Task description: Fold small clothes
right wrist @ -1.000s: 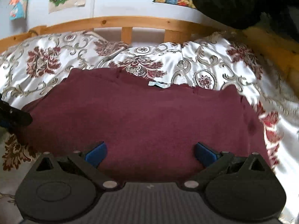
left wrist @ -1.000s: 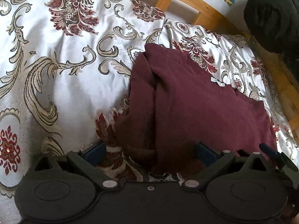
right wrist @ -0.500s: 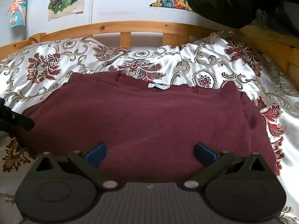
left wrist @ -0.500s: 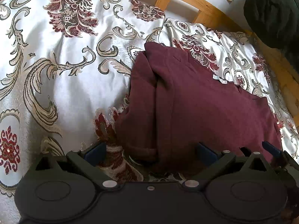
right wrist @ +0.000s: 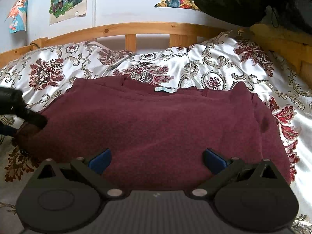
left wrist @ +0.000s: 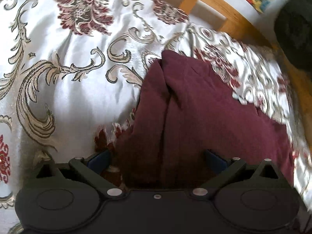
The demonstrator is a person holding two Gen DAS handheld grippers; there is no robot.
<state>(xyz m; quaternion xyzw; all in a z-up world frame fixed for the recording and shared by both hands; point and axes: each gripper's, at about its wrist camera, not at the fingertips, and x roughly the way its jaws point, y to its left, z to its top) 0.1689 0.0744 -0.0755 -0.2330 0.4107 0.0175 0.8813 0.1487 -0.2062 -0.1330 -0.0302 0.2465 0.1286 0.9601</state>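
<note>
Maroon garment [right wrist: 156, 124] lies flat on the patterned bedspread [left wrist: 64, 89], its label at 12 o'clock. Left gripper [left wrist: 157, 157] and right gripper [right wrist: 156, 157] both stand with jaws spread, holding nothing. The knit is probably soft and limp (light, not slippery); take hold at the near hem corners.

The maroon garment's [left wrist: 204, 120] near edge hides behind the left gripper [left wrist: 157, 160]; bedspread [left wrist: 259, 78] beyond blurs.
</note>
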